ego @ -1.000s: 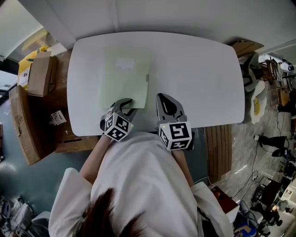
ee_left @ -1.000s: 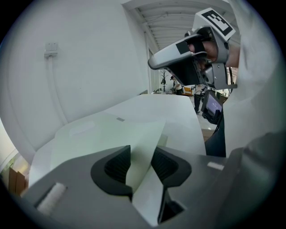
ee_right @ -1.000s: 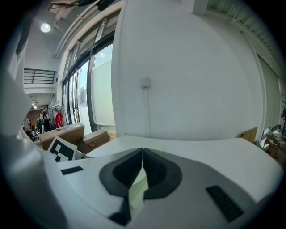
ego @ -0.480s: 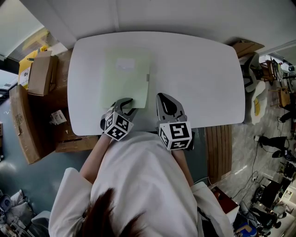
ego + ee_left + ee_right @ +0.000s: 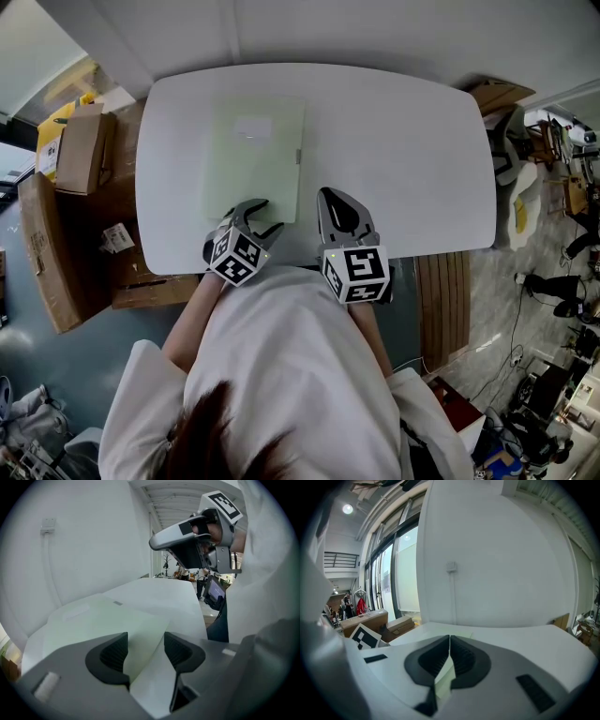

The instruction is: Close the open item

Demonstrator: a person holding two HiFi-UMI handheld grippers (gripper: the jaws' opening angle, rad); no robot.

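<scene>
1. The person's white sleeves point(image 5: 291, 375) are filling the near edge of the head view, with both hands reaching forward over the near rim of the white table point(image 5: 403, 150).
2. The left gripper point(image 5: 267, 216) point(image 5: 145, 651) is pointing down at the near right corner of the pale green folder point(image 5: 253, 159) point(image 5: 98, 625). Its jaws have just been opening and are now standing wide apart, released. The folder's corner is showing between them, but the pads are not pressing on it.
3. The right gripper point(image 5: 326, 195) point(image 5: 450, 656) is hovering just beside the folder's right edge. Its jaws are clenched together with nothing between them.
4. The folder is lying flat on the left half of the table with its cover down. A small grey clasp is sitting on its right edge, and a pale label near its far end.
5. Beyond the table's left side, cardboard boxes point(image 5: 80, 145) are standing on the floor.
</scene>
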